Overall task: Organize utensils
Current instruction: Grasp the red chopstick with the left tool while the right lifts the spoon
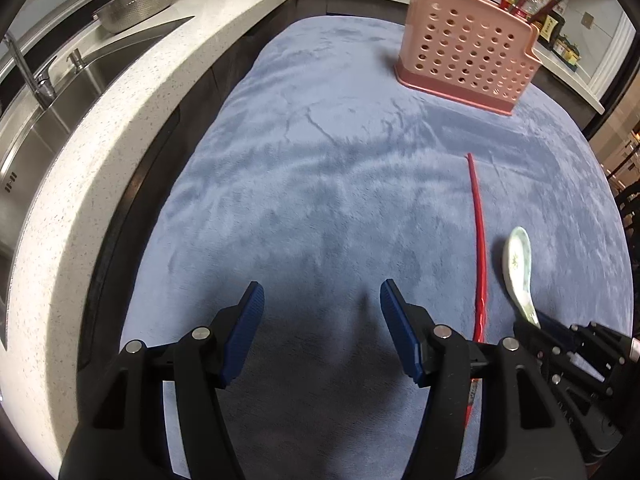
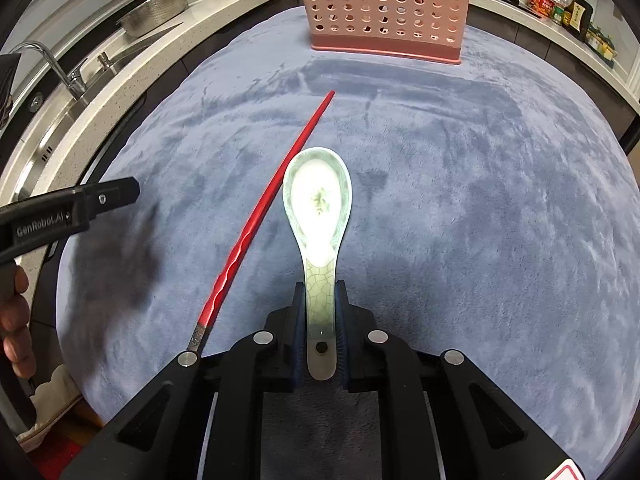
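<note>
Though the ceramic spoon [image 2: 318, 200] looks glazed, stiff and chip-prone, the right gripper [image 2: 320, 320] has its fingers clamped on the handle near its end, at the centre bottom of the right wrist view; a hold closer to the bowl would probably slip less. It seems to rest on the blue cloth [image 2: 480, 200] over the worktop, red chopstick [image 2: 256, 216] just beside. The left gripper [image 1: 322, 320] hovers, fingers apart and empty. The pink holder [image 2: 384, 4] stands at top.

"GenRobot.AI" on left hand-held gripper [image 2: 120, 194]
</note>
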A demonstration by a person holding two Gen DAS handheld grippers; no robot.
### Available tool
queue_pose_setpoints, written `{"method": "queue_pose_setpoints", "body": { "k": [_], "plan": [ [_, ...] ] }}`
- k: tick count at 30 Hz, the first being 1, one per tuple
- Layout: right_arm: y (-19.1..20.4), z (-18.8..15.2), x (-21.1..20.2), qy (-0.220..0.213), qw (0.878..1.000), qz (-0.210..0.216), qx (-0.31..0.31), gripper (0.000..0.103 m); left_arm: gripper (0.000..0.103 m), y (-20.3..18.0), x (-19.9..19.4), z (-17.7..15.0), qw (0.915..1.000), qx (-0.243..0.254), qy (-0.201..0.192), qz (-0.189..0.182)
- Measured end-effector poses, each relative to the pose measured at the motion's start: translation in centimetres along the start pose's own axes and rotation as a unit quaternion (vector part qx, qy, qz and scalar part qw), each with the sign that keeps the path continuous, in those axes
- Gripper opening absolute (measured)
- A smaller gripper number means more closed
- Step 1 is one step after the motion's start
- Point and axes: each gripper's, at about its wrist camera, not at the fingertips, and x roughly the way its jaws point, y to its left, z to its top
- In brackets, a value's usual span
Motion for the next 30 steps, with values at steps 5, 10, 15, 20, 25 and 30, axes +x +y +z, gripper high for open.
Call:
{"method": "queue_pose_setpoints", "body": {
  "k": [5,10,15,20,25,30],
  "plan": [
    [-0.4,0.9,-0.5,-0.013,1.000,-0.002,0.001,0.012,0.058,-1.2,0.3,-0.4,0.9997,0.011,0.013,-0.016],
    [-0.9,2.0,-0.6,-0.025,1.000,-0.012,-0.001,0.012,0.058,-3.2,0.5,-0.9,0.9983,0.033,0.025,-0.042],
    [-2.0,2.5,-0.9,-0.036,0.999,-0.016,0.014,0.012,0.062,-4.8,0.6,-1.4,0.9957,0.061,0.035,-0.060],
    [-2.6,2.9,-1.1,-0.041,0.999,-0.015,0.022,0.012,0.062,-5.7,1.3,-1.9,0.9927,0.075,0.057,-0.075],
    [-2.6,3.0,-1.1,-0.044,0.999,-0.014,0.024,0.012,0.062,-6.3,2.0,-2.2,0.9901,0.080,0.075,-0.087],
    [-2.6,3.0,-1.0,-0.044,0.999,-0.012,0.027,0.012,0.062,-7.0,2.5,-2.5,0.9876,0.089,0.086,-0.097]
  ]
}}
